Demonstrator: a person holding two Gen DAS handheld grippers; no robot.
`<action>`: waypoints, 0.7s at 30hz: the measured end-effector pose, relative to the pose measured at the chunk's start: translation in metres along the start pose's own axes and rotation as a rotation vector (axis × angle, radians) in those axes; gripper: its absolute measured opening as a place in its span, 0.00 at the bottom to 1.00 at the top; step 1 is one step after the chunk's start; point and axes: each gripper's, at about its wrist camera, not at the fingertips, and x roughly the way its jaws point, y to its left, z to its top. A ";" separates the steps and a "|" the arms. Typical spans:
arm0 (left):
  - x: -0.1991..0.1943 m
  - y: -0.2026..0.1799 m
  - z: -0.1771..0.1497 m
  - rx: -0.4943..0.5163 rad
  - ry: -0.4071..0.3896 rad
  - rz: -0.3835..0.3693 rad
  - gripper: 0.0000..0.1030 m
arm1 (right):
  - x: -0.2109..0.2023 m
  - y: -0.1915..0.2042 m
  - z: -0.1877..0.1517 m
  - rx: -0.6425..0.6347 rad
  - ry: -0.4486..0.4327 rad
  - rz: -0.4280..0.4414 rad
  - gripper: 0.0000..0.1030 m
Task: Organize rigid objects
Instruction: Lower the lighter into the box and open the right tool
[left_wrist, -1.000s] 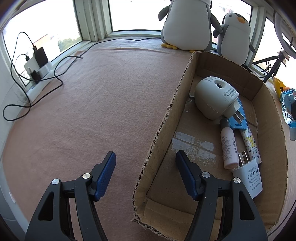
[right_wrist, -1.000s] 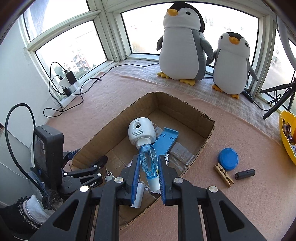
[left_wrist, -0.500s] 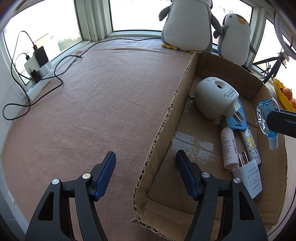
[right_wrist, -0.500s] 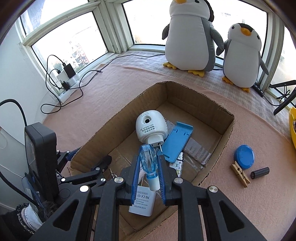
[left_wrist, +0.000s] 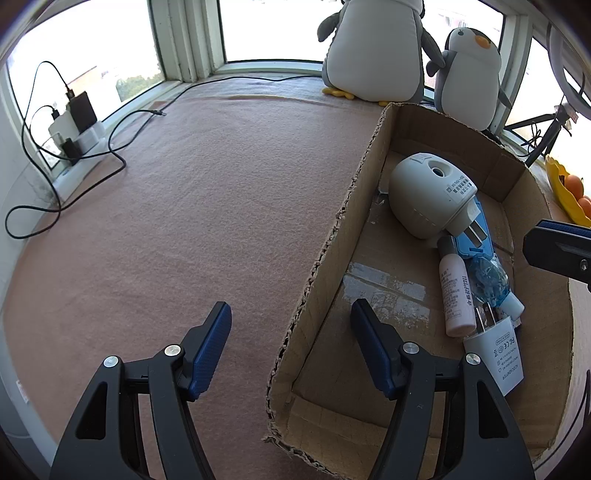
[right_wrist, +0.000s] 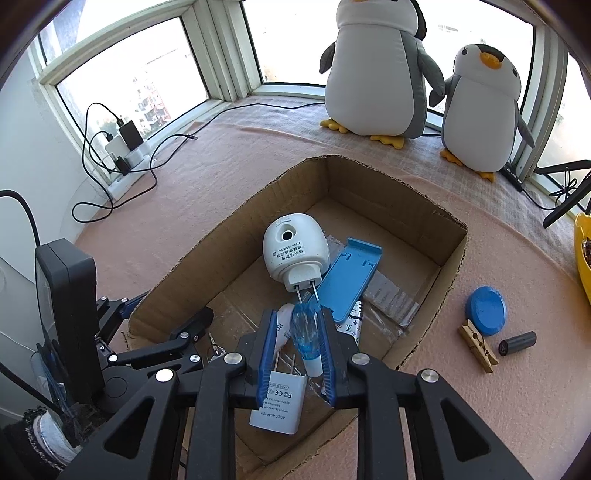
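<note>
Spreading the jaws of the right gripper (right_wrist: 297, 332) above the near end of the cardboard box (right_wrist: 454, 258), pointing steeply down. Letting go of the clear blue bottle (right_wrist: 306, 343): seeing it from the right wrist between the two blue pads, but with no pad pressing on it. Finding the same bottle in the left wrist view lying on the floor of the box (left_wrist: 489, 280), near the right wall, partly over the blue stand (right_wrist: 351, 280) and just beside the small white bottle (left_wrist: 456, 291).

Holding the left gripper (left_wrist: 290, 314) released and empty, grasping nothing, straddling the left wall of the box near its near left corner, one finger outside over the pink cloth (left_wrist: 184, 221) and one finger inside.

Noting also in the box the white plug-in device (left_wrist: 424, 199) toward the middle, its prongs pointing at the bottles, and the white adapter (left_wrist: 498, 354) close to the near right corner, touching the small white bottle.

Seeing outside the box, on the cloth by its right wall, the blue lid (right_wrist: 485, 310), the wooden clothespin (right_wrist: 478, 345) touching it, and the dark cylinder (right_wrist: 517, 343) just beside. Showing two plush penguins (right_wrist: 376, 74) at the far edge by the window.
</note>
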 end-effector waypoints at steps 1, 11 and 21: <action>0.000 0.000 0.000 -0.001 0.000 0.000 0.66 | 0.000 0.001 0.000 -0.004 -0.003 -0.005 0.27; 0.000 0.000 0.000 -0.002 -0.001 -0.001 0.66 | -0.001 0.003 0.000 -0.019 -0.010 -0.020 0.50; 0.000 -0.001 0.000 -0.001 -0.001 -0.001 0.66 | -0.007 -0.003 -0.002 -0.008 -0.021 -0.021 0.53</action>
